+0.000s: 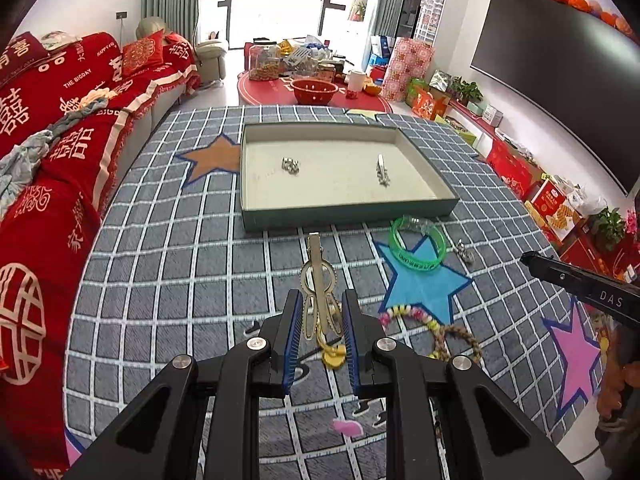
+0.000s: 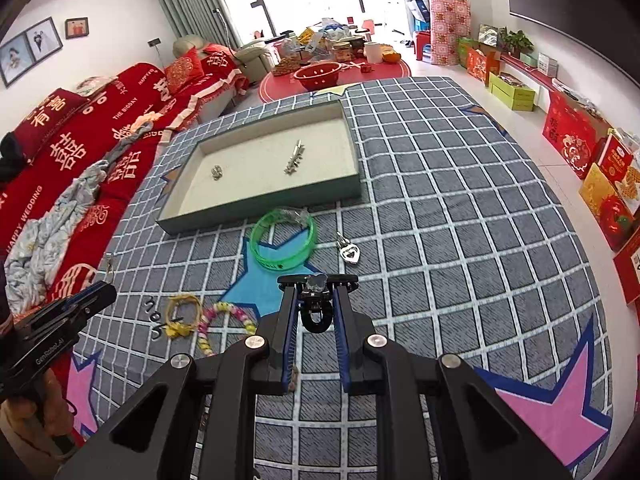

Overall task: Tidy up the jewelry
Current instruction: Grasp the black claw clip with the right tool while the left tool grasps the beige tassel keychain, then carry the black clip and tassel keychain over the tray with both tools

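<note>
On the checked star-print cloth (image 1: 180,248), here's my setup:

Writing: my right gripper's body reads "DAS" seen from the left cam; my left one reads "GenRobot.AI" from the right cam; sofa cover (image 1: 60,128) says "THE BIGDAY", "HAPPY WEDDING".
Left gripper (image 1: 320,316): fingers closed in on a gold hair clip (image 1: 319,280), toothed, long beak pointing to 12 o'clock.
Right gripper (image 2: 316,296): pinching a black claw clip (image 2: 316,312) with a dark gem on top.
Tray (image 1: 344,210): at 12, cream inside, holds a silver clip (image 1: 382,170) and a small silver piece (image 1: 291,166).
Green bangle (image 1: 418,244): at 1 o'clock, just in front of the tray, printed text unreadable.
Heart charm (image 2: 351,251): silver, just right of the bangle.
Beaded bracelet (image 2: 224,326): pastel, at 9 from my right gripper, beside a yellow braided one (image 2: 182,314).
</note>
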`<state>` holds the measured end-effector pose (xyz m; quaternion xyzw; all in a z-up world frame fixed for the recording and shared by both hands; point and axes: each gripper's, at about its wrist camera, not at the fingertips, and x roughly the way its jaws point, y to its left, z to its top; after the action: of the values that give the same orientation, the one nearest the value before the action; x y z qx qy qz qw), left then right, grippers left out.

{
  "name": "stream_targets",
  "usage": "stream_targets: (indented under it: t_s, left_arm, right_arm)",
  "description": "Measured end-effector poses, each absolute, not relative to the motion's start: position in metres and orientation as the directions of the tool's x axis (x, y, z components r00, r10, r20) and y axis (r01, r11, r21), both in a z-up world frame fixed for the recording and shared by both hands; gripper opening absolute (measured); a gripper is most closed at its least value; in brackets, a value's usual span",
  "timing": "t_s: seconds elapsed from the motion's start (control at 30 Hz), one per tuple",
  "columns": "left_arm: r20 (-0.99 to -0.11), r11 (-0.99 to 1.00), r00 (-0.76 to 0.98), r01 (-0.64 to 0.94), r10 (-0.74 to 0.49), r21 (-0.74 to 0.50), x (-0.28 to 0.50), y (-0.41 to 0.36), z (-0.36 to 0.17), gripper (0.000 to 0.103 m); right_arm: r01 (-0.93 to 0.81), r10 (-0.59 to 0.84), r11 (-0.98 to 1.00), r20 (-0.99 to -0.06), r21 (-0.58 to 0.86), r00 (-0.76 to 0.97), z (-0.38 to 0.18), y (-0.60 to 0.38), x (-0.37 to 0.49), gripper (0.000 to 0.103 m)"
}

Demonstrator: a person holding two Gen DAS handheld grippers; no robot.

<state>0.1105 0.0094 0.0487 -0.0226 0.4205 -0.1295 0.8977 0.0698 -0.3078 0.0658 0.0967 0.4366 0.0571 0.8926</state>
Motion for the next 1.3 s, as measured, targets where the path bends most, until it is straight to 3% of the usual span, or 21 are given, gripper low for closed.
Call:
stream_targets:
  t_s: [0.3,0.57,0.97,1.3]
  left_arm:
    - [-0.687,0.971,0.688,0.201,-0.233,-0.128,0.174,0.013,0.095,0.033]
    - [-0.684,0.977,0.698,0.156,-0.211,-0.143,0.245,0.012,0.096,0.033]
    - [-0.805,0.981,0.567,0.165,-0.176,-0.098,0.307,-0.021,0.016,0.033]
    - [-0.834,0.986,0.539,0.163,-0.117,-0.033,0.326,-0.04,-0.018,0.033]
  right_arm:
    - [-0.113,0.235,0.97,-0.731,0.213,0.641,0.124,-0.283,0.139,0.019]
    - [-0.14,0.234,0.972,-0.735,0.189,0.636,0.138,-0.268,0.216,0.019]
    - [-0.072,0.19,0.981,-0.816,0.18,0.546,0.055,-0.276,0.288,0.019]
    - [-0.037,0.125,0.992,-0.849,0.123,0.514,0.01,-0.282,0.311,0.019]
